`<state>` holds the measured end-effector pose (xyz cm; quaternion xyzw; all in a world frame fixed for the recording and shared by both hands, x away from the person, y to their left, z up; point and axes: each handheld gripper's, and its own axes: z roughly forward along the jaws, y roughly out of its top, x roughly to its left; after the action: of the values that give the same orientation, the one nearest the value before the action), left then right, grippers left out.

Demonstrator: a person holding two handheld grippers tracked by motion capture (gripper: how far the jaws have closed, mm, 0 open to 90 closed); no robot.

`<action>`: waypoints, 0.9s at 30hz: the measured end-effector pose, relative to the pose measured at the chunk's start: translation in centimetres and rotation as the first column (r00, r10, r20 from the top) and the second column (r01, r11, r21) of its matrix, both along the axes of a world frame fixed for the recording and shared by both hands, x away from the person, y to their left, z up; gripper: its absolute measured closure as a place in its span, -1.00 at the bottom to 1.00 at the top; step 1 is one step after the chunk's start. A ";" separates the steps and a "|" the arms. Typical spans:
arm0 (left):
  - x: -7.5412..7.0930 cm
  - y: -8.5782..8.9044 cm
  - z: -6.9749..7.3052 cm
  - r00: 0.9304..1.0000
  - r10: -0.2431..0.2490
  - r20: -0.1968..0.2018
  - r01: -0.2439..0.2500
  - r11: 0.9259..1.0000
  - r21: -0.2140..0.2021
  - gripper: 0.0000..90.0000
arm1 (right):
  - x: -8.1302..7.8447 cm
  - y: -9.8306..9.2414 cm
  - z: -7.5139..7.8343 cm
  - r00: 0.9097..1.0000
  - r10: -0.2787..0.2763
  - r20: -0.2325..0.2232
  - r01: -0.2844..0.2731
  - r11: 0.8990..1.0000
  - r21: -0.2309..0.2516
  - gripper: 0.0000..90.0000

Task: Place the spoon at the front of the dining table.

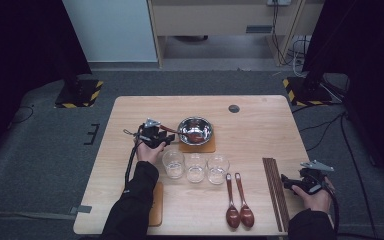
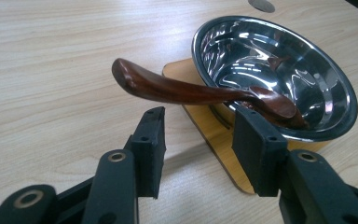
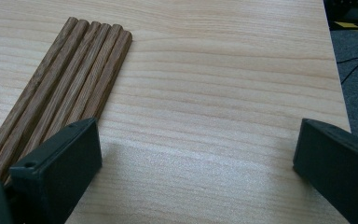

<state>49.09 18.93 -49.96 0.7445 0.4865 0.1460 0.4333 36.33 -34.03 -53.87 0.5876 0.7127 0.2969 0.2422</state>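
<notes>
While the scene rests: both hands sit over the pale wooden tabletop (image 1: 130, 200).
Left gripper (image 2: 200, 135): its fingers (image 2: 150, 140) stand partly spread, pinching nothing; they sit just below the spoon's handle, clear of it.
Task thing: a dark reddish-brown wooden spoon (image 2: 191, 91) lies with its scoop inside the shiny round steel bowl (image 2: 317, 79), handle resting over the rim and jutting out over the tabletop.
Under the bowl: a flat tan wooden coaster (image 2: 214, 135).
Right gripper (image 3: 196, 154): fingers (image 3: 60, 163) spread wide over bare wood, holding nothing, just beside a row of brown wooden chopsticks (image 3: 74, 79).
Around: three clear glass cups (image 1: 195, 166) in a row near the bowl; two more reddish-brown spoons (image 1: 239, 205) lying side by side; a second tan coaster (image 1: 156, 202) by the left sleeve.
</notes>
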 end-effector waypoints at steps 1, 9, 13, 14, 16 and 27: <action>-0.1 0.0 0.0 1.000 -0.002 -0.001 0.002 1.000 0.004 0.19 | 0.0 0.0 0.0 1.000 -0.001 0.000 0.001 1.000 -0.001 -0.98; -0.6 0.6 0.0 1.000 -0.012 -0.004 0.012 1.000 0.024 0.14 | 0.0 0.0 0.0 1.000 -0.001 0.000 0.001 1.000 -0.001 -0.98; -0.9 0.7 0.0 1.000 -0.008 -0.015 0.009 0.999 0.034 0.12 | 0.0 0.0 0.0 1.000 -0.001 0.000 0.001 1.000 -0.001 -0.98; -0.9 0.7 0.0 1.000 -0.008 -0.017 0.009 0.999 0.039 0.11 | 0.0 0.0 0.0 1.000 -0.001 0.000 0.001 1.000 -0.001 -0.98; -1.0 0.8 0.1 1.000 -0.012 -0.016 0.013 0.999 0.051 0.10 | 0.0 0.0 0.0 1.000 -0.001 0.000 0.001 1.000 0.000 -0.98; -2.2 2.1 0.4 1.000 -0.017 -0.015 0.018 0.997 0.073 0.05 | 0.0 0.0 0.0 1.000 0.000 0.000 0.000 1.000 -0.001 -0.98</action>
<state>46.85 20.98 -49.59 0.7652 0.4774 0.1546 0.4033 36.34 -34.03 -53.88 0.5876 0.7127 0.2967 0.2426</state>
